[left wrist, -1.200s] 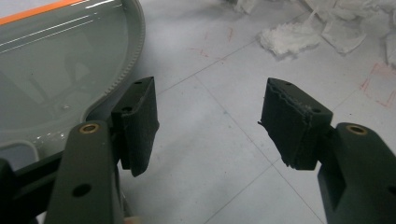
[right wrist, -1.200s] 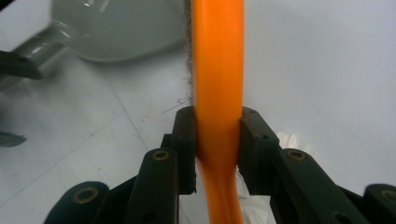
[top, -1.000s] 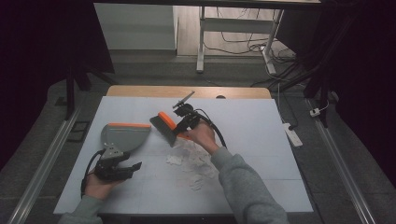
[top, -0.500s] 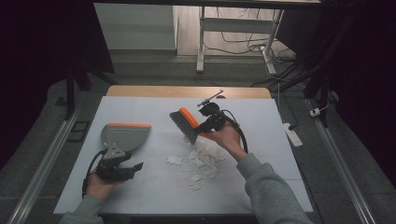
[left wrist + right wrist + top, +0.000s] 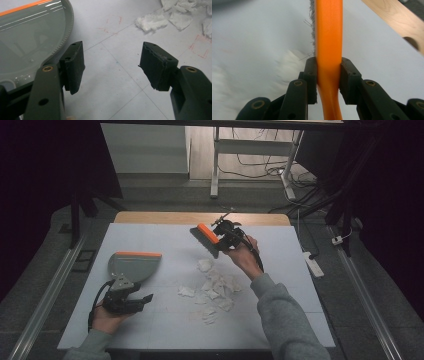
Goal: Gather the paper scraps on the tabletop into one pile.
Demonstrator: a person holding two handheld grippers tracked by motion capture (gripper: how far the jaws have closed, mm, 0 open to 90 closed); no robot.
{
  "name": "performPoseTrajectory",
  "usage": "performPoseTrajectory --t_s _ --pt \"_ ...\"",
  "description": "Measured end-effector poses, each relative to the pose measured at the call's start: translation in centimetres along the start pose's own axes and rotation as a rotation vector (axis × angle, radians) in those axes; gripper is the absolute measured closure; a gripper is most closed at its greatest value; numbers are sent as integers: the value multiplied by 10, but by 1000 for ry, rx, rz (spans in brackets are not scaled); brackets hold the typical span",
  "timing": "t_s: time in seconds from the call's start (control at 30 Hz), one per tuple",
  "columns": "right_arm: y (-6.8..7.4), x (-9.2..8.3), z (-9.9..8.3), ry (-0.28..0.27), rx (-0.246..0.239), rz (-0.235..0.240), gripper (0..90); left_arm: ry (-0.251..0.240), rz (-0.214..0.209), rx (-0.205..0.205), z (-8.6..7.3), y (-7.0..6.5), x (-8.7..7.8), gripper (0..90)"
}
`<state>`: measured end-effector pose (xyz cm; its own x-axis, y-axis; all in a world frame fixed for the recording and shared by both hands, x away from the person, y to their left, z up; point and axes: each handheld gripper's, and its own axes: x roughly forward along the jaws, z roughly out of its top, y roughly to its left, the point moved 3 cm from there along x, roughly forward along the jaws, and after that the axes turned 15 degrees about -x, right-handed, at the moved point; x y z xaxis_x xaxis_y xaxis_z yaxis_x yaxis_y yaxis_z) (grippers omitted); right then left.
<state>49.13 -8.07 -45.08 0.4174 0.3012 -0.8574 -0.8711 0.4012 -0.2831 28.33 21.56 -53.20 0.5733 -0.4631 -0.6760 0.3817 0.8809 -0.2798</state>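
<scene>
1. Nearest the person, the left tool point(image 5: 131, 301) rests low on the white table point(image 5: 165, 330), held in the left hand point(image 5: 106, 317). Its jaws stand wide apart with nothing between them, as the left gripper view shows.
2. Just beyond it lies the grey plastic dustpan with an orange front lip point(image 5: 131, 265), flat on the table. Its curved rear rim sits just beside one jaw in the left gripper view, but I cannot tell whether they touch. It looks light, stiff and smooth, so the handle end near the tool seems the sensible place to take hold.
3. Near the table's middle lies a loose heap of crumpled white paper scraps point(image 5: 212, 287). They look very light and soft, likely to scatter or stick to bristles rather than slide cleanly; sweeping suits them better than pinching.
4. Farther off, the right tool point(image 5: 328, 82) is clenched on the orange plastic handle of a hand brush with grey bristles point(image 5: 207, 239). The handle is rigid and slick, so a firm grip at its narrow neck seems wise.
5. The right forearm in its grey sleeve point(image 5: 282, 312) reaches forward with the wrist raised, holding the brush in the air above the far edge of the heap, bristles angled down and left.
</scene>
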Motion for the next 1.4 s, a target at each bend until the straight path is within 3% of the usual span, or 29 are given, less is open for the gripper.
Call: performPoseTrajectory --t_s 0.17,0.27,0.4,0.5,0.67,0.8,1.0,1.13,1.27,1.4 --pt "1 19 -2 103 -165 12 704 3 -3 -5 -1 2 1 361" --pt "6 24 -4 135 -232 55 704 0 -4 -3 -1 2 0 362" --pt "19 19 -5 137 -285 116 705 0 -5 -3 -1 2 0 362" --pt "29 12 -12 151 -370 151 705 -3 -5 -2 -1 1 -1 362" --pt "43 -5 -26 125 -441 184 704 1 -1 1 0 0 0 362" --pt "43 -25 -31 59 -424 156 704 -2 1 -1 0 0 -1 362" --pt "35 -51 -31 -41 -338 106 704 -5 1 -6 0 0 -2 362" --pt "42 -61 -27 -85 -281 104 704 -9 1 -10 0 1 -2 362" --pt "63 -66 -18 -146 -241 171 704 -14 7 -13 0 3 -3 362" --pt "84 -55 -9 -166 -163 262 704 -22 12 -16 0 4 -5 363"
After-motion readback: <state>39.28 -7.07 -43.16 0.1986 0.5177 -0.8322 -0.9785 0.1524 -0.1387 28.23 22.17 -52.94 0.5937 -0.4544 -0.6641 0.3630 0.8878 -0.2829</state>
